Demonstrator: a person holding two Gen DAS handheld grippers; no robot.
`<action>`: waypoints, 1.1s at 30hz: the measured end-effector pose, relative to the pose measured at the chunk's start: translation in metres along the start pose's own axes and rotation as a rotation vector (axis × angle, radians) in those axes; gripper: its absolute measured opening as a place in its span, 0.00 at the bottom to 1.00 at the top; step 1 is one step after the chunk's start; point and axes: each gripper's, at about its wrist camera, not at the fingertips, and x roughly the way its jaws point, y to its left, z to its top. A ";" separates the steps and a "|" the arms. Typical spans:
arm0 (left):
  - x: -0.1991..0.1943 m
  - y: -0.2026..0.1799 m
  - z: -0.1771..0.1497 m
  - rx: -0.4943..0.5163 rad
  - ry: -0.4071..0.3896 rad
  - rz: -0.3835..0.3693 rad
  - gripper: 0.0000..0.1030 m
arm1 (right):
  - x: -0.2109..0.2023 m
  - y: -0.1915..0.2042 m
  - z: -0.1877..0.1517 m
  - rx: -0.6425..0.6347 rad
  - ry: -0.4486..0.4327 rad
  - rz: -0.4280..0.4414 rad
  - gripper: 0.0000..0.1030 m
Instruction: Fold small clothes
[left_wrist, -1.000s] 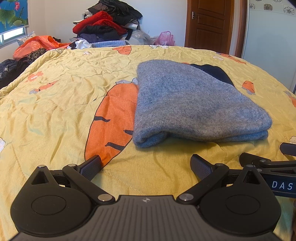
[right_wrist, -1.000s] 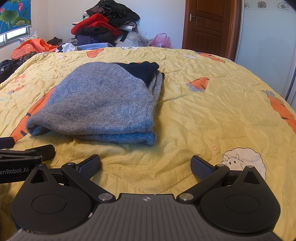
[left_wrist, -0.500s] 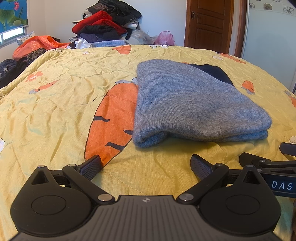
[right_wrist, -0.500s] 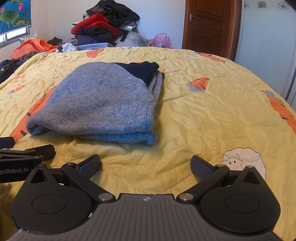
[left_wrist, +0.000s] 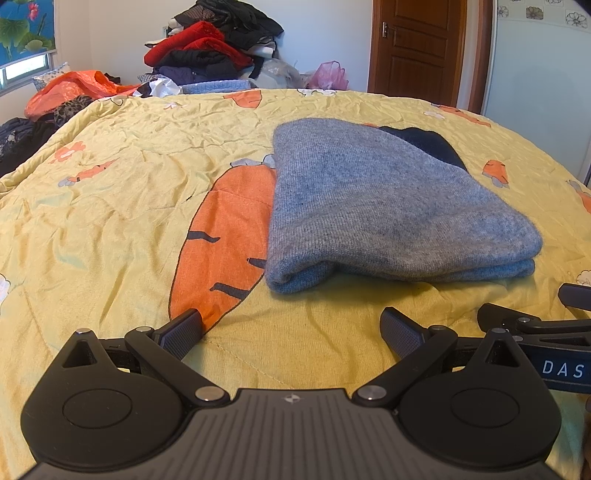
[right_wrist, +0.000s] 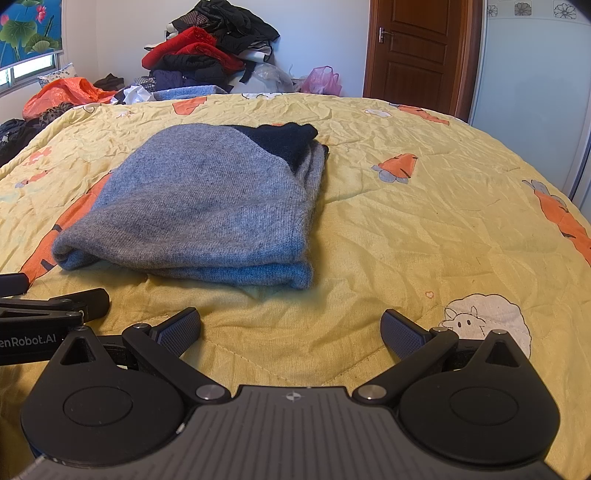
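Left wrist — folded grey sweater (left_wrist: 388, 206) on bedspread (left_wrist: 129, 206).

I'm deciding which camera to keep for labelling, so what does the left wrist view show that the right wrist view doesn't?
Only the left wrist view shows the whole big carrot print beside the sweater's left edge. Only the right wrist view shows the sheep print and the sweater's navy part clearly. Both show the folded grey sweater lying on the yellow quilt, the clothes pile behind, the door, and open, empty left tongs and right tongs.
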 end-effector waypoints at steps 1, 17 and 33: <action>0.000 0.000 0.000 0.000 0.000 0.000 1.00 | 0.000 0.000 0.000 0.000 0.000 0.000 1.00; 0.000 0.000 0.000 0.000 0.000 0.000 1.00 | 0.000 0.000 0.000 0.000 0.000 0.000 1.00; -0.003 -0.001 -0.004 -0.015 -0.010 0.048 1.00 | 0.000 0.000 0.000 0.000 0.000 0.000 1.00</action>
